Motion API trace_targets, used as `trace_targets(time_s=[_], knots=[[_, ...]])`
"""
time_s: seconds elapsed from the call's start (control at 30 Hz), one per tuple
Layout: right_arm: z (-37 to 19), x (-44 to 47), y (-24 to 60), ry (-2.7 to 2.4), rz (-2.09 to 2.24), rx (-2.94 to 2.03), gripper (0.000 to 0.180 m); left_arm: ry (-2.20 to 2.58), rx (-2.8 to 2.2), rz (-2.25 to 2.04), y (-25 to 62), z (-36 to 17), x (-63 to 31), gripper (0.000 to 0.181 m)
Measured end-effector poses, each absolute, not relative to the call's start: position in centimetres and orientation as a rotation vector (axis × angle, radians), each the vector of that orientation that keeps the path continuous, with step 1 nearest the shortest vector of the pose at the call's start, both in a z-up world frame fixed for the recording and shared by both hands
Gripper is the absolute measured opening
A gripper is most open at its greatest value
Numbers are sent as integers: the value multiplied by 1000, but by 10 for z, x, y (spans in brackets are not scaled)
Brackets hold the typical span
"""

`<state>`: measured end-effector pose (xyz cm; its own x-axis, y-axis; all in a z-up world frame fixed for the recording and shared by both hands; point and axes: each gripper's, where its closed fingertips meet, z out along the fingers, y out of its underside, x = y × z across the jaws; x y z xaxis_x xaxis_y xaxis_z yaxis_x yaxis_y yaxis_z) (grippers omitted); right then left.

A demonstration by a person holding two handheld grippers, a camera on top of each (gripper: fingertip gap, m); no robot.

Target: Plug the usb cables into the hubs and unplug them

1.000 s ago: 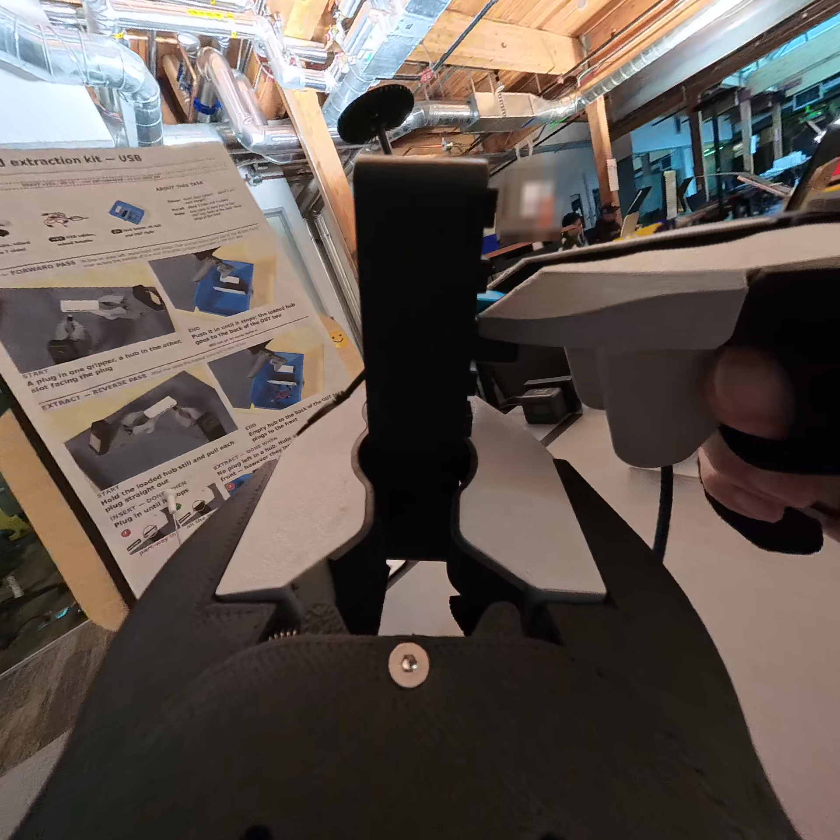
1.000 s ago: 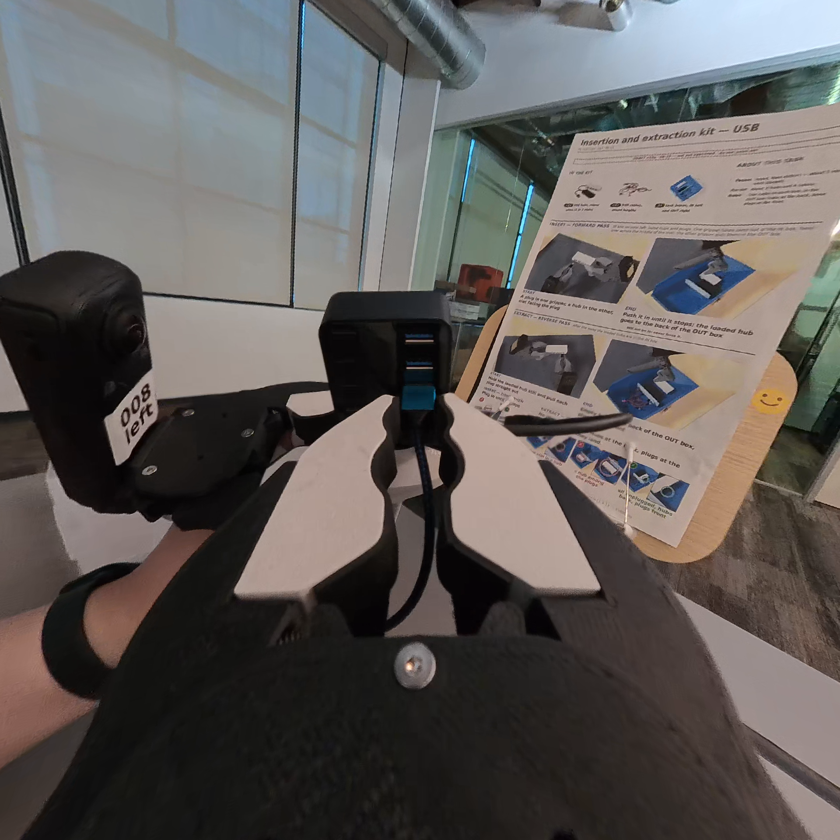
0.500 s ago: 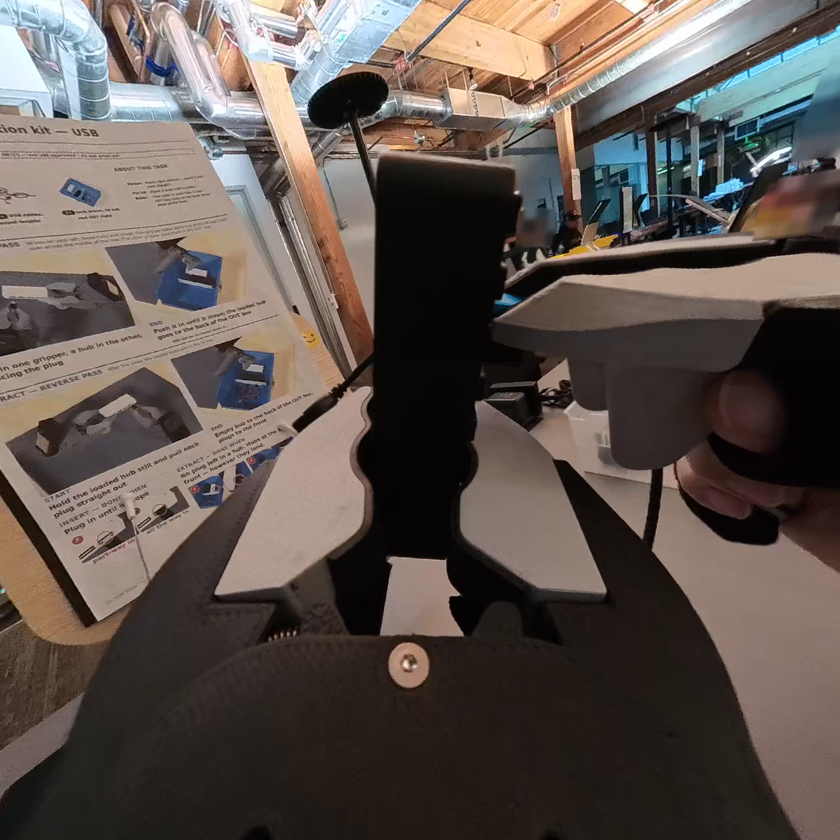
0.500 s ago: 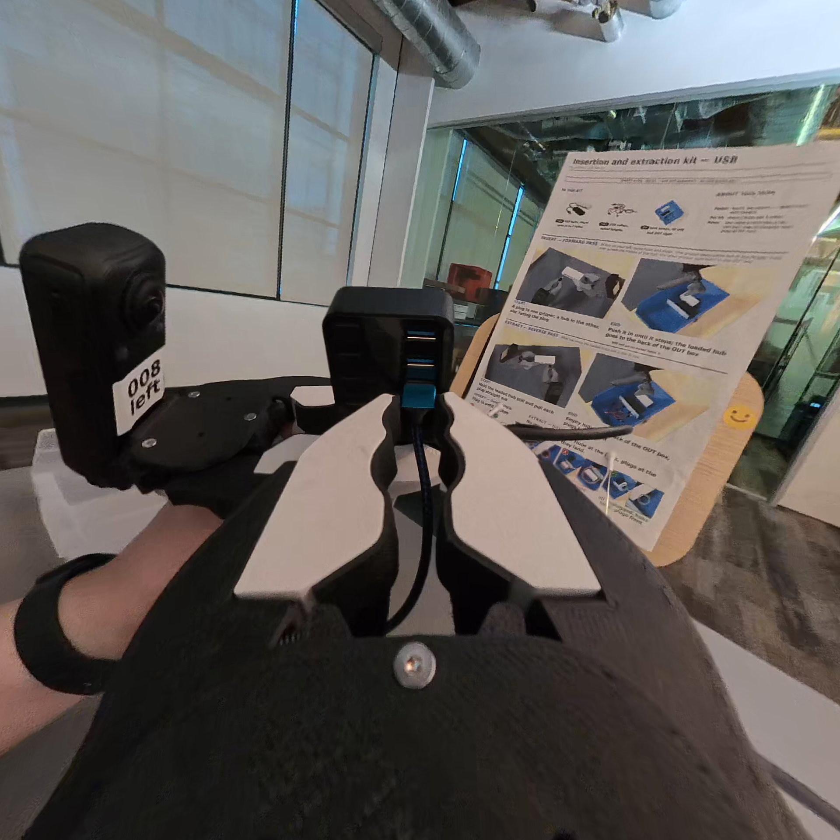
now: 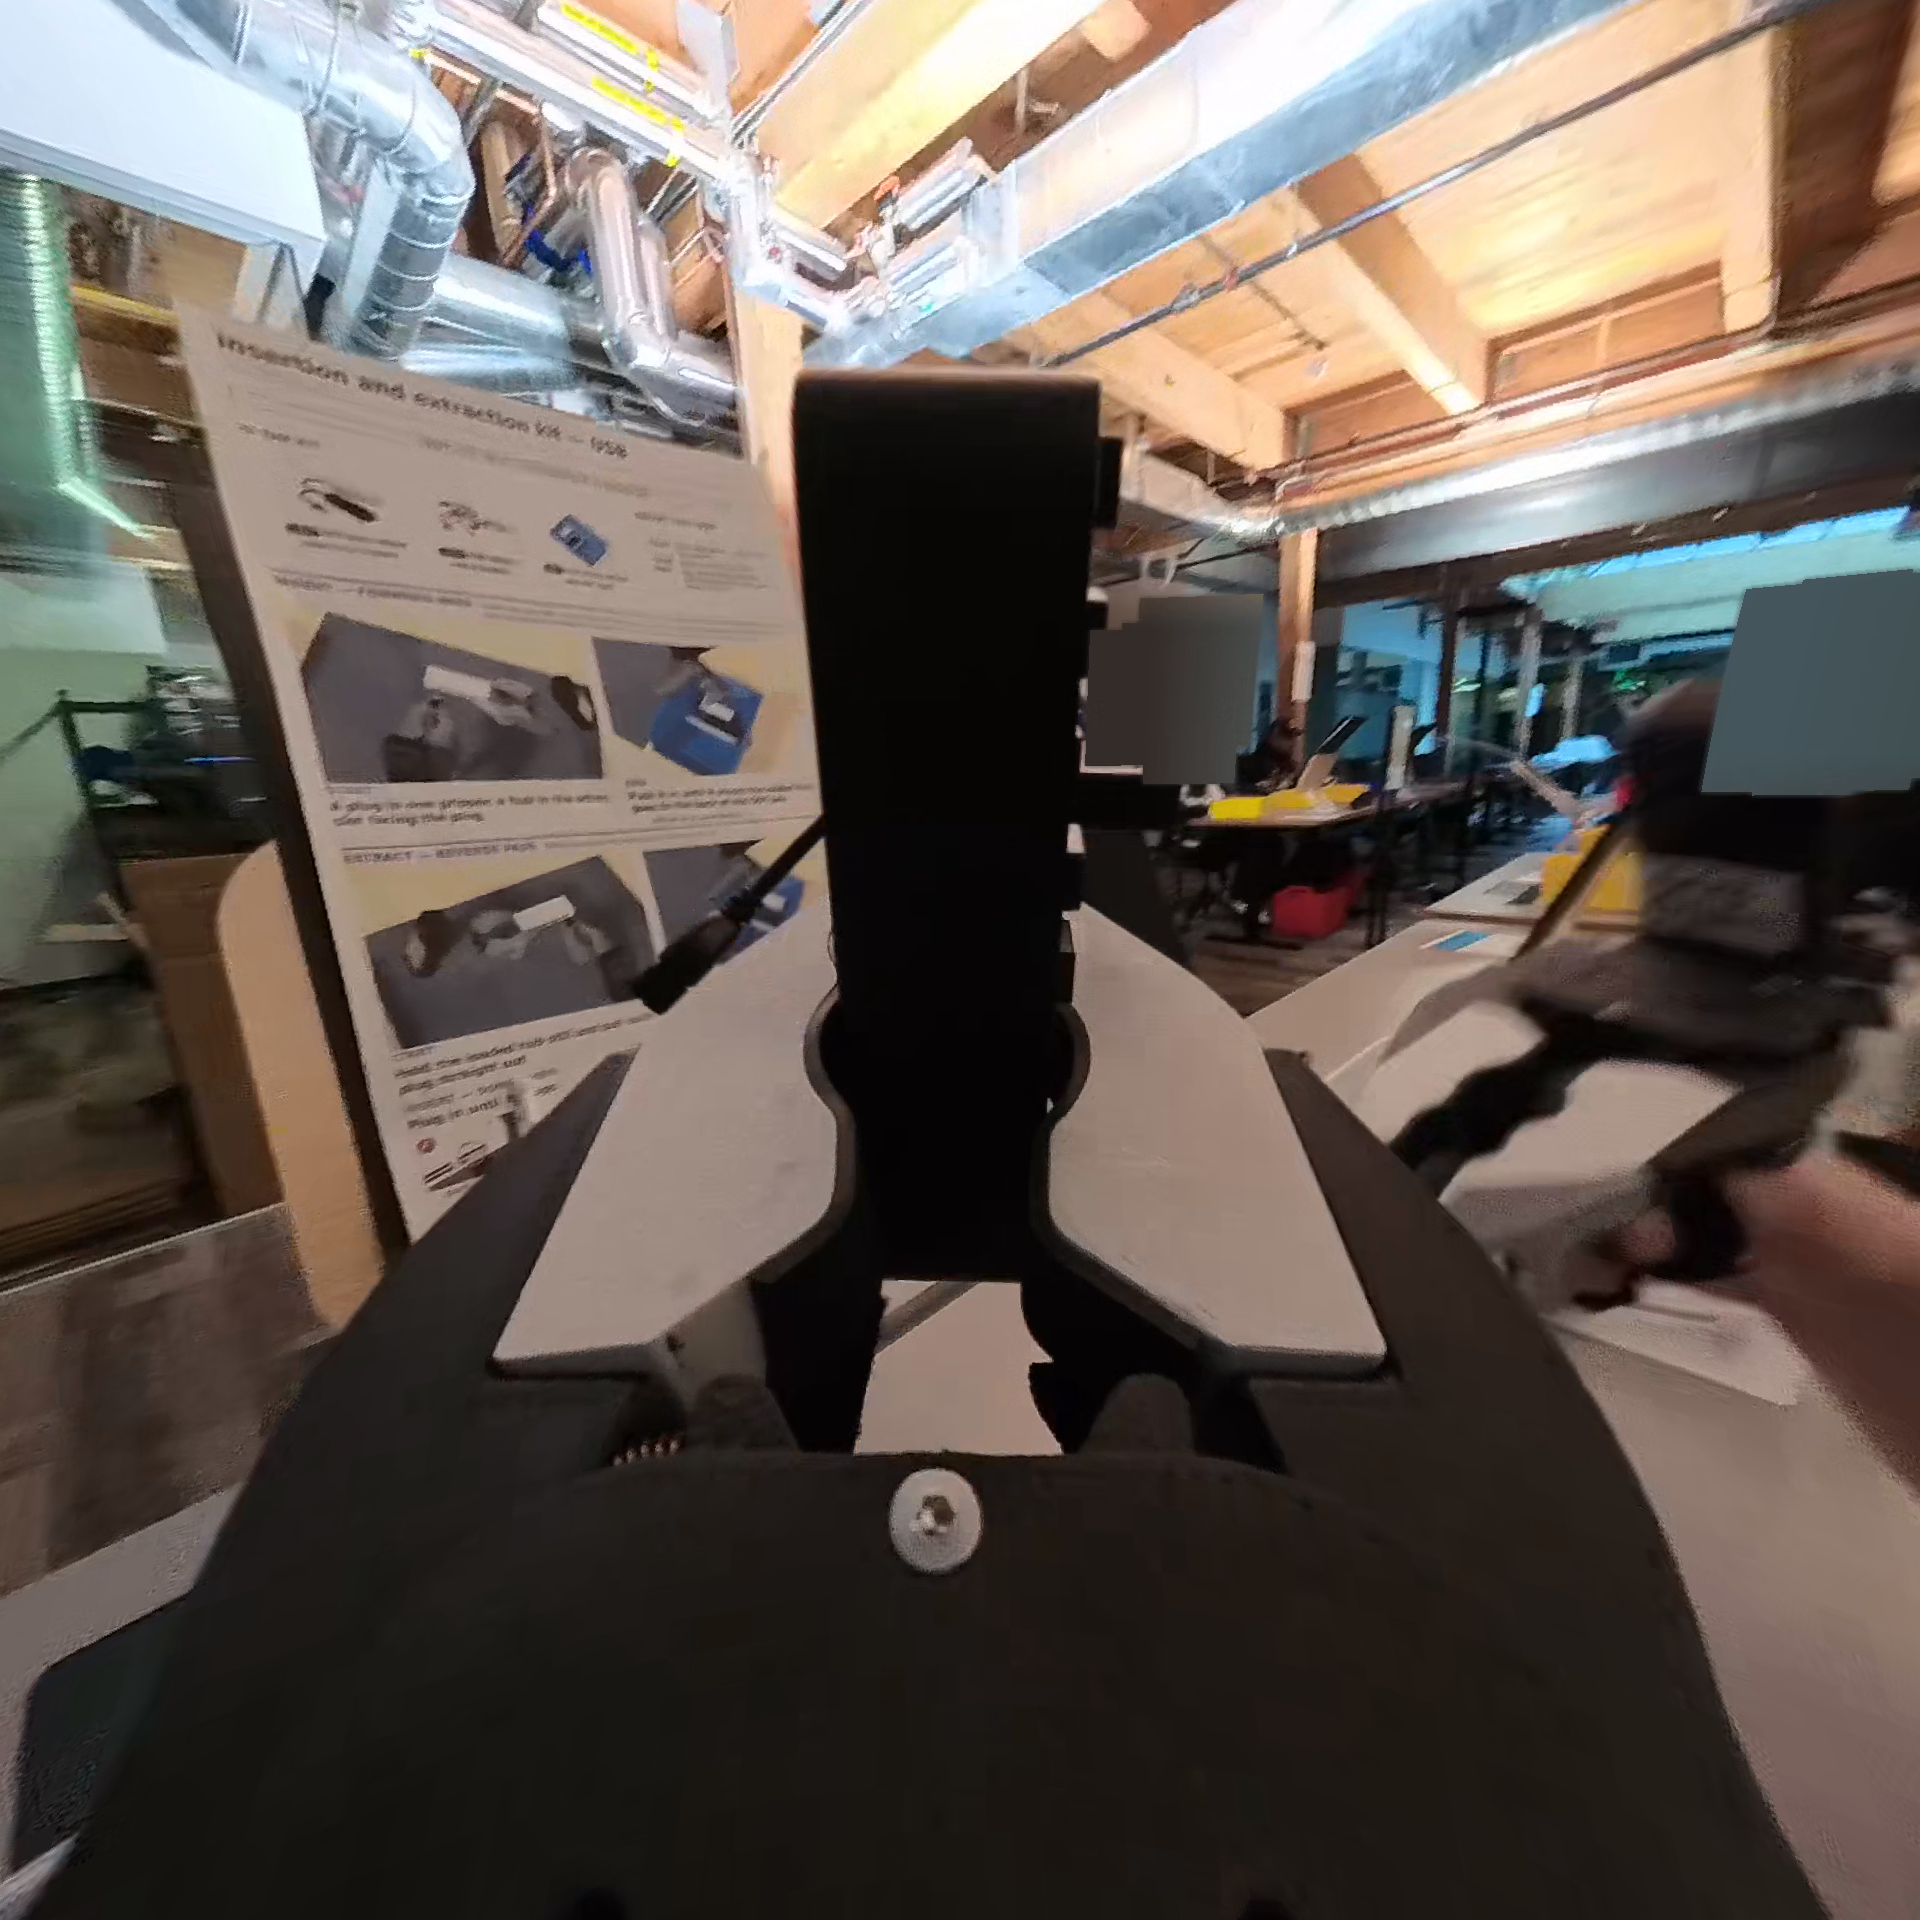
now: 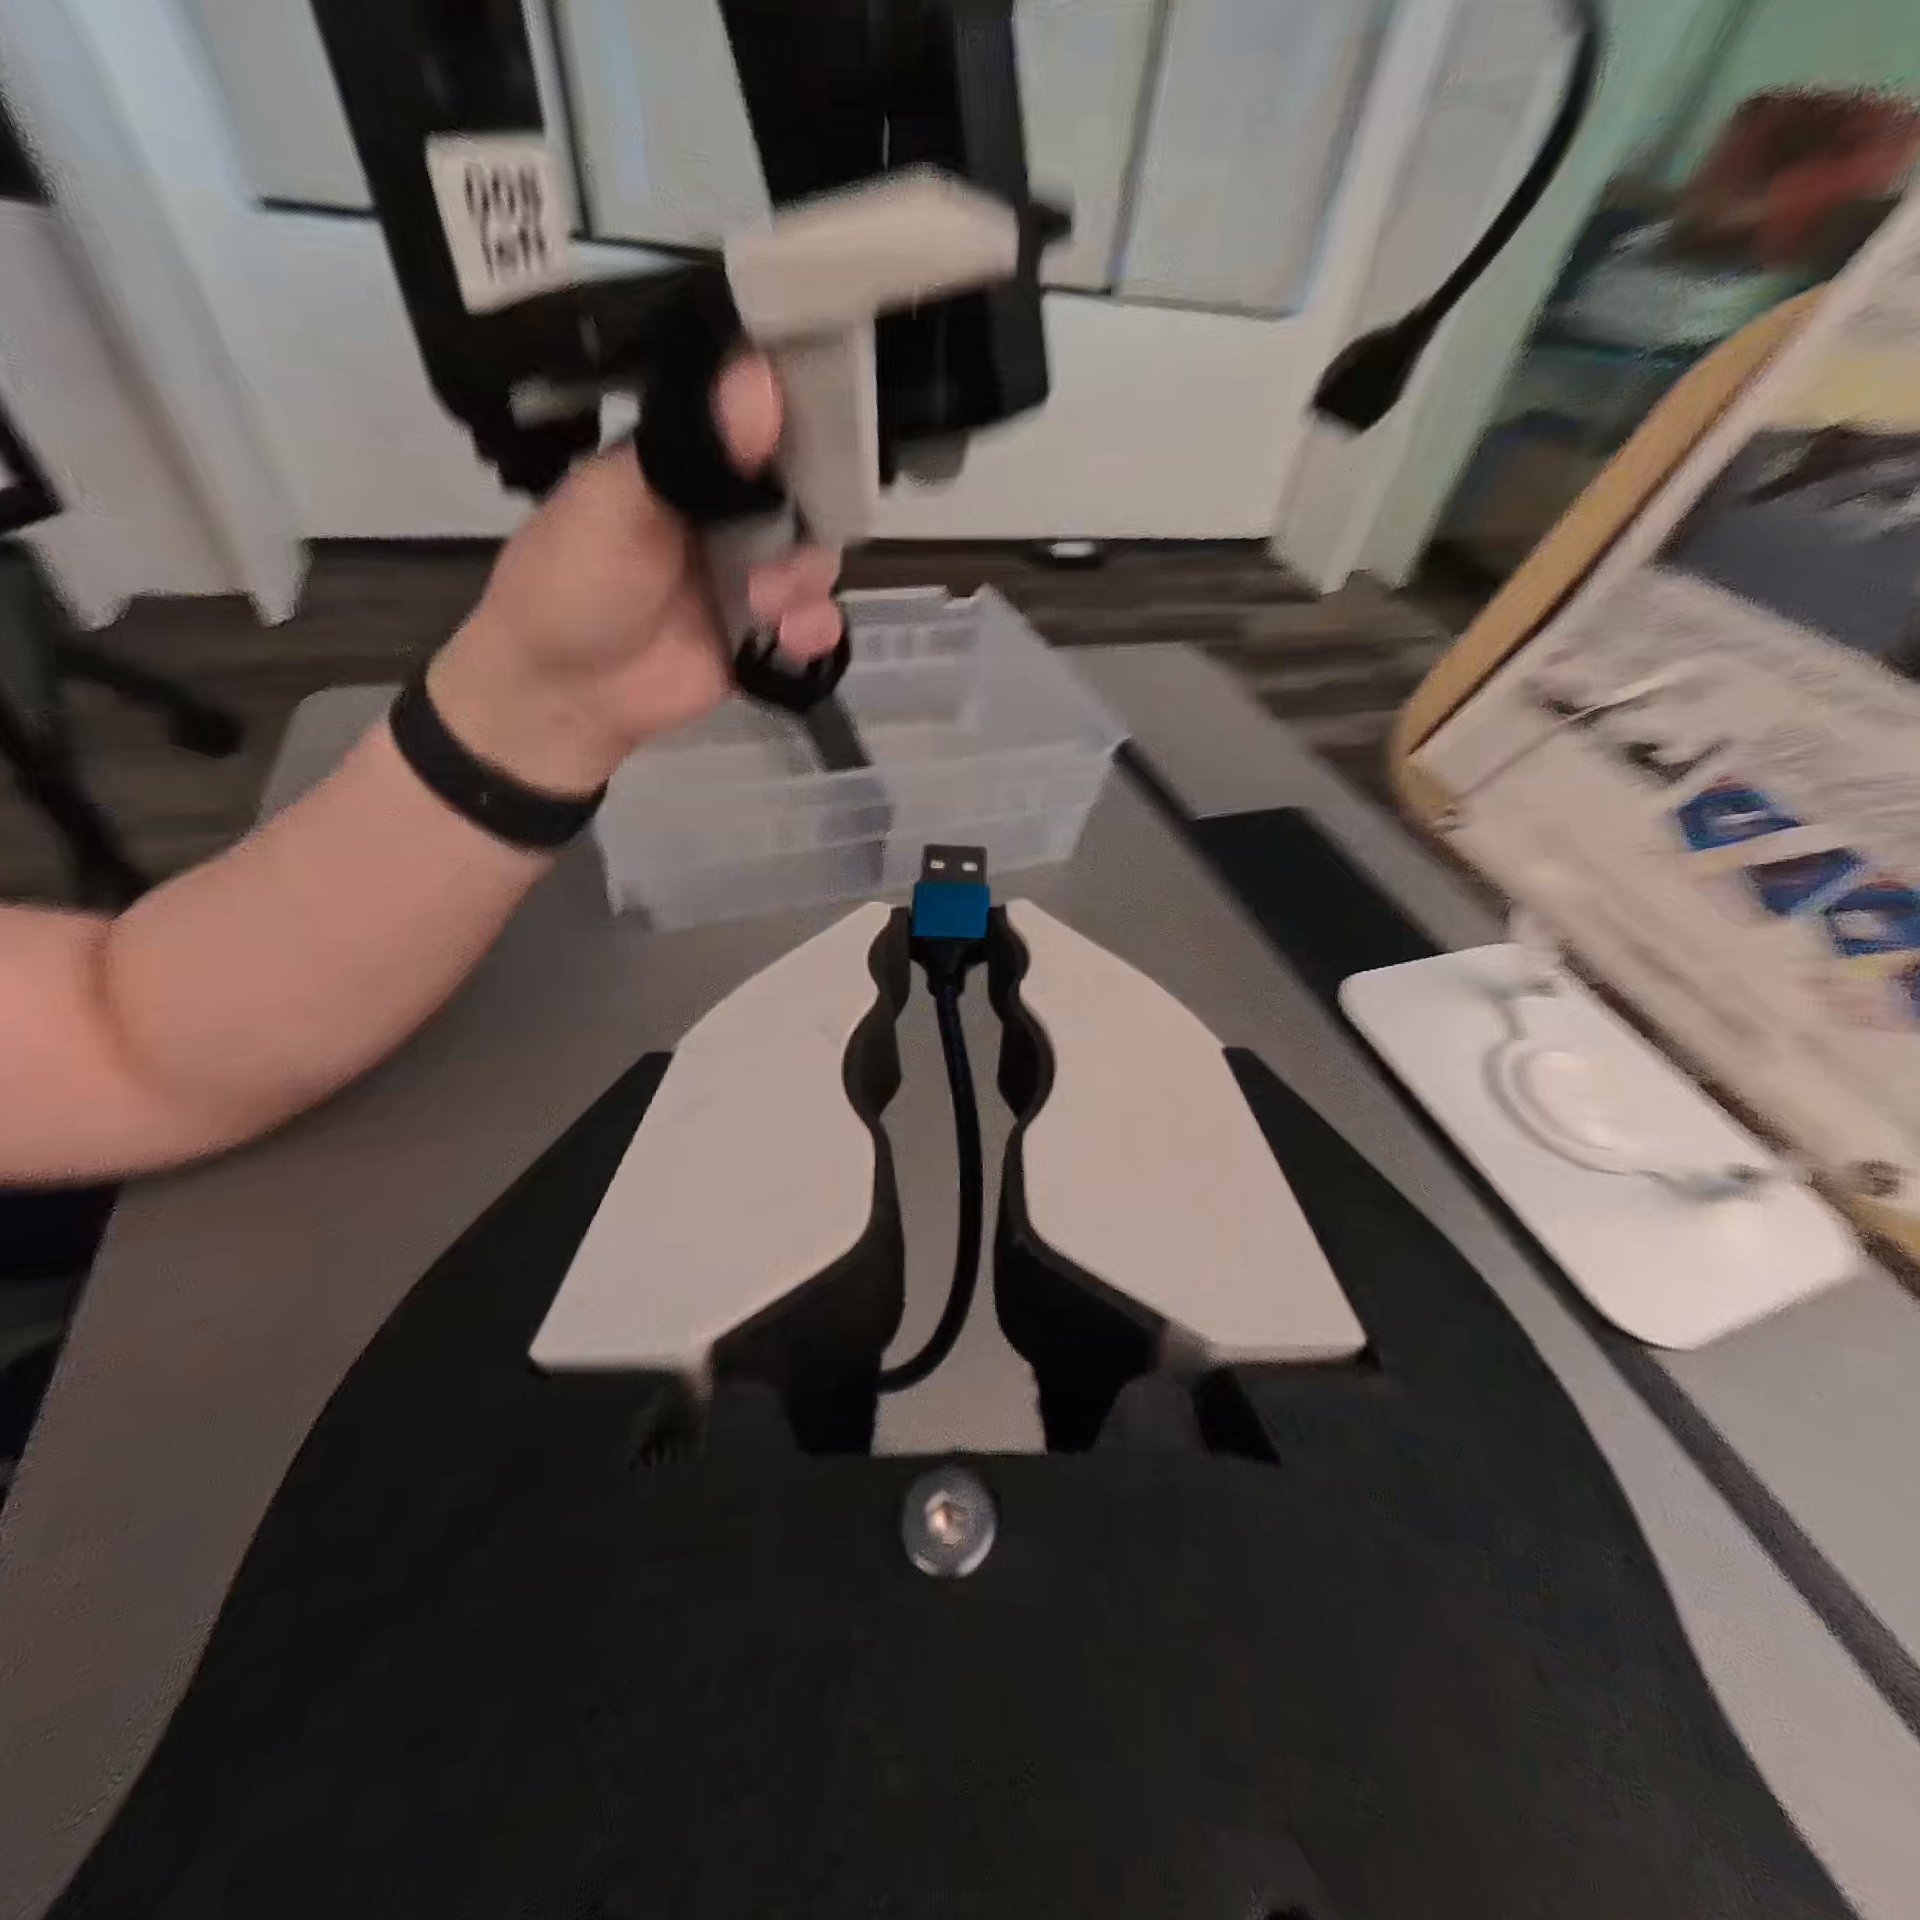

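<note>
My left gripper [image 5: 943, 1049] is shut on a black USB hub [image 5: 940, 727] that stands upright between its fingers. The hub's own black lead [image 5: 698, 951] sticks out to its left. My right gripper [image 6: 948, 935] is shut on a blue USB plug [image 6: 948, 906]. The plug's metal tip [image 6: 954, 860] is bare and points forward, free of the hub. Its dark cable [image 6: 961, 1122] runs back between the fingers. In the right wrist view the left gripper [image 6: 831, 312] is blurred, high up and far from the plug. In the left wrist view the right gripper [image 5: 1662, 1029] is blurred at the right.
A clear plastic box [image 6: 987, 727] sits on the grey table [image 6: 260, 1299] ahead of the plug. A printed instruction sheet [image 5: 499, 727] stands on a wooden board, with its white base [image 6: 1590, 1153] at the right. A bare forearm with a black wristband [image 6: 478, 779] crosses the left side. My hands' fingertips stand some 15 cm from each other.
The blue plug has come out of the hub. My right gripper has pulled back and tilted down towards the table with the plug. My left gripper keeps the hub and has swung away.
</note>
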<state>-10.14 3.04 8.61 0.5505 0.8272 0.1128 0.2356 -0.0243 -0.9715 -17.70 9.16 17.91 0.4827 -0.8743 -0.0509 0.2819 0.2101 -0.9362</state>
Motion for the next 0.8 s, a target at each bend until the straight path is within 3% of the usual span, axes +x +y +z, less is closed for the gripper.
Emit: trace_targets(time_s=[0.1, 0.3, 0.6, 0.8], knots=[[16, -116, 15, -1223, 794, -1792, 14, 708, -1050, -935, 81, 186, -178, 29], [-95, -121, 10, -1560, 729, -2061, 14, 740, -1038, -948, 75, 189, -177, 29], [-153, -122, 5, -1715, 657, -2177, 31, 731, -1028, -1030, 78, 189, -177, 29], [-152, -114, 10, -1828, 440, -2131, 13, 741, -1024, -1028, 76, 190, -176, 29]])
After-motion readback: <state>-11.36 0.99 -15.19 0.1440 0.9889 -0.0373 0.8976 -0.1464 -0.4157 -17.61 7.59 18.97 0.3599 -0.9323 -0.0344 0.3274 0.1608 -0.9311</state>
